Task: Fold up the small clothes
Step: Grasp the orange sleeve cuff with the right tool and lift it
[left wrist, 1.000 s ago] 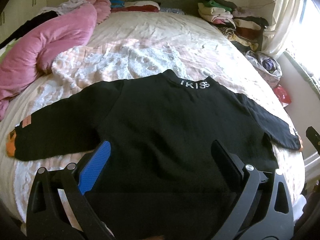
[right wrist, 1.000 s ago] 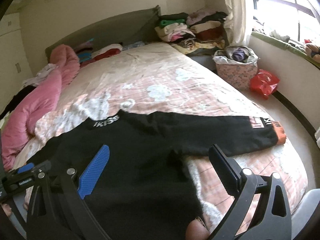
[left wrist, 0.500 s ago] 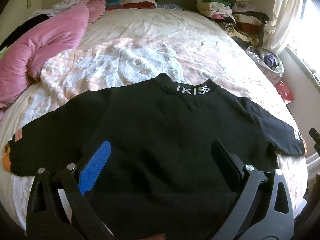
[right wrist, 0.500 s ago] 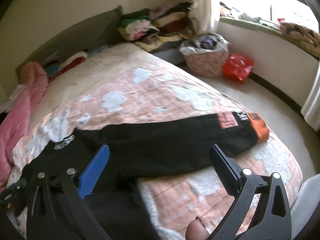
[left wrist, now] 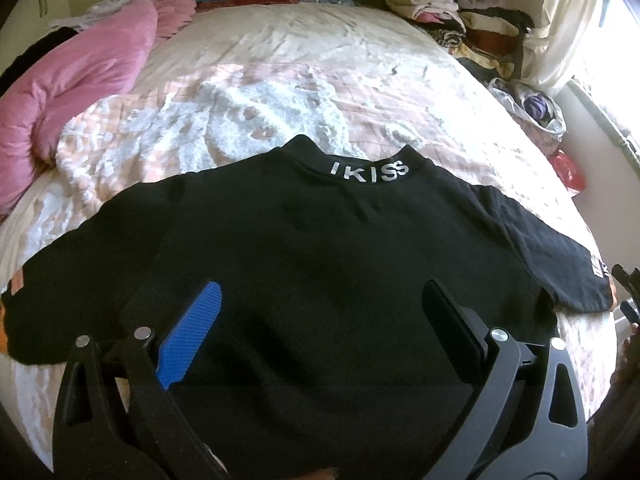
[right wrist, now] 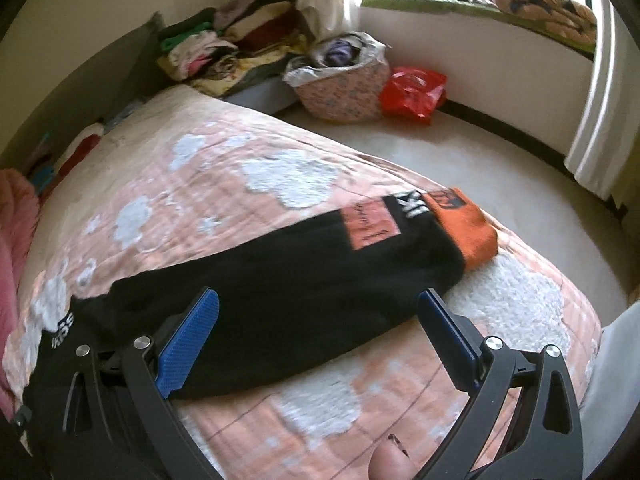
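Note:
A small black sweater (left wrist: 320,264) lies flat on the bed, sleeves spread, collar lettered IKISS (left wrist: 369,171) at the far side. My left gripper (left wrist: 320,332) is open and empty above the sweater's lower body. My right gripper (right wrist: 318,340) is open and empty over the right sleeve (right wrist: 288,280), which ends in an orange cuff (right wrist: 466,230) near the bed's edge. The right gripper's tip shows at the right edge of the left wrist view (left wrist: 626,280).
The bed (left wrist: 280,60) has a pink and white quilt. A pink duvet (left wrist: 72,76) lies bunched at the left. Stacked clothes (left wrist: 448,12) sit at the far right corner. A laundry basket (right wrist: 340,76) and a red bag (right wrist: 412,88) stand on the floor.
My right gripper has swung right along the sleeve toward the orange cuff. My left gripper has moved slightly forward over the sweater body. Both stay open.

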Available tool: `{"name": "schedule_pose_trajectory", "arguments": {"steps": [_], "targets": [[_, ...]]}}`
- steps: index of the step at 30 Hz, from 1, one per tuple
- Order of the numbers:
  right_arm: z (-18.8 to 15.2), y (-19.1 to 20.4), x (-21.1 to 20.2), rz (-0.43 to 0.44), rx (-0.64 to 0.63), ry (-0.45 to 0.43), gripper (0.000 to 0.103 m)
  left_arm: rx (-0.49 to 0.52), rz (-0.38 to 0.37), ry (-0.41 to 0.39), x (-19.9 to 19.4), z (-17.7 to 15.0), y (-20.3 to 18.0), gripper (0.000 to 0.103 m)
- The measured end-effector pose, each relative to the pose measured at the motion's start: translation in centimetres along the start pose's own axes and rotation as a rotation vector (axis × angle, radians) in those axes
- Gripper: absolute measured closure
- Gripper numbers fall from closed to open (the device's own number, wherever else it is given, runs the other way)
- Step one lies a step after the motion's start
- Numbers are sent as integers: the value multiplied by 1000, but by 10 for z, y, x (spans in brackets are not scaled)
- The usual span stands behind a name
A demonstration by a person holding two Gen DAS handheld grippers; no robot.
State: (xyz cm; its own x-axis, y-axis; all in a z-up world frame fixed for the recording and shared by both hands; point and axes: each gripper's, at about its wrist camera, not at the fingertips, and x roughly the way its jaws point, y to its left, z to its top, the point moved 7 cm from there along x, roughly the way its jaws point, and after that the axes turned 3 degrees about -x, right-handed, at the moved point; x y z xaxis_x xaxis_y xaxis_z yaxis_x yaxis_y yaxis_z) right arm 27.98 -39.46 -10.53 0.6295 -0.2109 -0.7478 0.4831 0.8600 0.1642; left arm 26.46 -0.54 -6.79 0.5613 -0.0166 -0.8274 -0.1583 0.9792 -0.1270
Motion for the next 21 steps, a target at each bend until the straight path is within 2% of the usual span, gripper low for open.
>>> {"name": "schedule_pose_trajectory", "arguments": {"steps": [13,16,17,19,21], "targets": [[-4,-66,58,0,239,130,4,39,-24,41,25,-1,-15,9],[1,-75,66,25,288,114,5,32,-30,36,25,-1,-15,9],[4,-76,68,26,295,110,7,28,-29,33,26,-1,-14,9],[9,-81,70,20,313,95,25,23,-23,31,27,0,-11,9],[14,-87,75,34,339,77,29,12,-23,23,27,1,-8,9]]}}
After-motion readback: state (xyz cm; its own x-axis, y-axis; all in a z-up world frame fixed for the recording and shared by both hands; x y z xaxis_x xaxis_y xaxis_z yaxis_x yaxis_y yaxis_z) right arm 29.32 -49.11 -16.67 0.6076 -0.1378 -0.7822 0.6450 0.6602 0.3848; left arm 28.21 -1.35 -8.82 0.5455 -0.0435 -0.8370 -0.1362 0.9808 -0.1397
